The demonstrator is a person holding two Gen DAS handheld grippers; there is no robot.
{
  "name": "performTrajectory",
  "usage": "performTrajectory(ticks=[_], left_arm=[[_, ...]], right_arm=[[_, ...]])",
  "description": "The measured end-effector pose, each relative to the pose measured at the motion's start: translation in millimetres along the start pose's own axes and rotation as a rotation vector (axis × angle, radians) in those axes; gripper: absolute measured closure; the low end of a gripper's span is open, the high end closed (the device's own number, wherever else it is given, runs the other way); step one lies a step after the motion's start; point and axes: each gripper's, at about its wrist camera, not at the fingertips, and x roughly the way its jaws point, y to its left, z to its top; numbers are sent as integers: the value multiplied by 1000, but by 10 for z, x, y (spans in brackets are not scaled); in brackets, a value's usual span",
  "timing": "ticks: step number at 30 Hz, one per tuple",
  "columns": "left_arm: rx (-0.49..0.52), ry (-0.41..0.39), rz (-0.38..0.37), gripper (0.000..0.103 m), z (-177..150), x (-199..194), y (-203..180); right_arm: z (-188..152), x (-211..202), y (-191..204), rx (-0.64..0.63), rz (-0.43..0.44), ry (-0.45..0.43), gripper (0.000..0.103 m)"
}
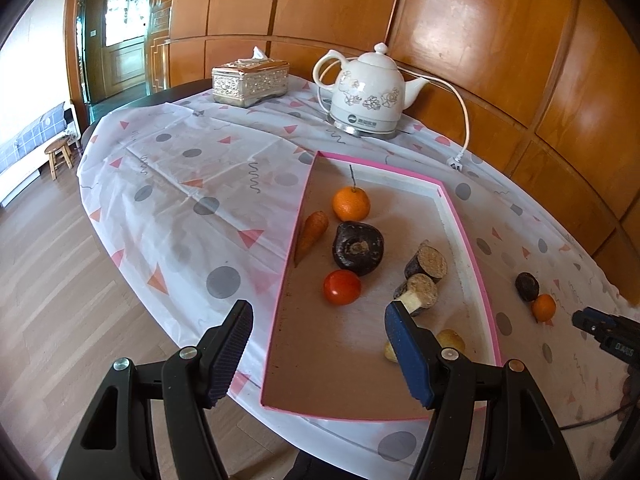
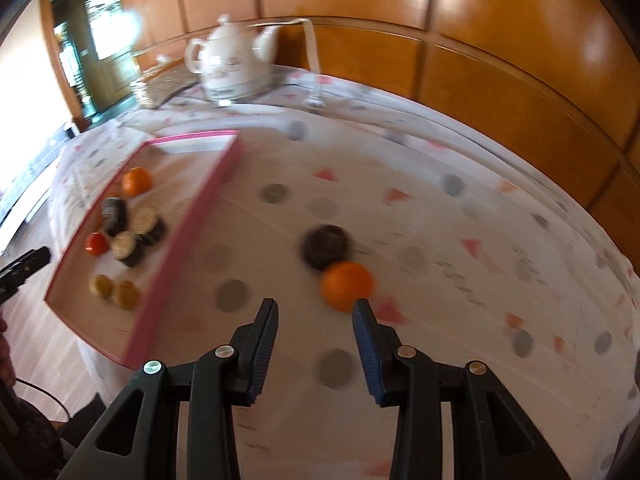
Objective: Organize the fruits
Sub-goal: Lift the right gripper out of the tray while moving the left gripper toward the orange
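A pink-rimmed tray (image 1: 320,360) holds an orange (image 1: 351,203), a carrot (image 1: 311,236), a dark purple fruit (image 1: 358,247), a red tomato (image 1: 342,287), two cut dark pieces (image 1: 426,265) and small yellow pieces (image 1: 451,340). My left gripper (image 1: 320,320) hangs open over the tray's near end, nothing between its fingers. Outside the tray, on the cloth, lie a dark fruit (image 2: 326,251) and a small orange (image 2: 347,285). My right gripper (image 2: 316,308) is open and empty just in front of that orange. The right wrist view is blurred.
A white kettle (image 1: 368,88) with cord and plug (image 1: 456,164) and a silver tissue box (image 1: 250,80) stand at the table's far side. Wood panelling runs behind. The table edge drops to wooden floor on the left, where a small stool (image 1: 60,156) stands.
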Motion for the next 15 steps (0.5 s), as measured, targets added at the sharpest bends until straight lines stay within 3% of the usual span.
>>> performTrajectory(ticks=[15], left_arm=[[59, 19, -9, 34, -8, 36, -180]], right_arm=[[-410, -222, -1320, 164, -243, 56, 64]])
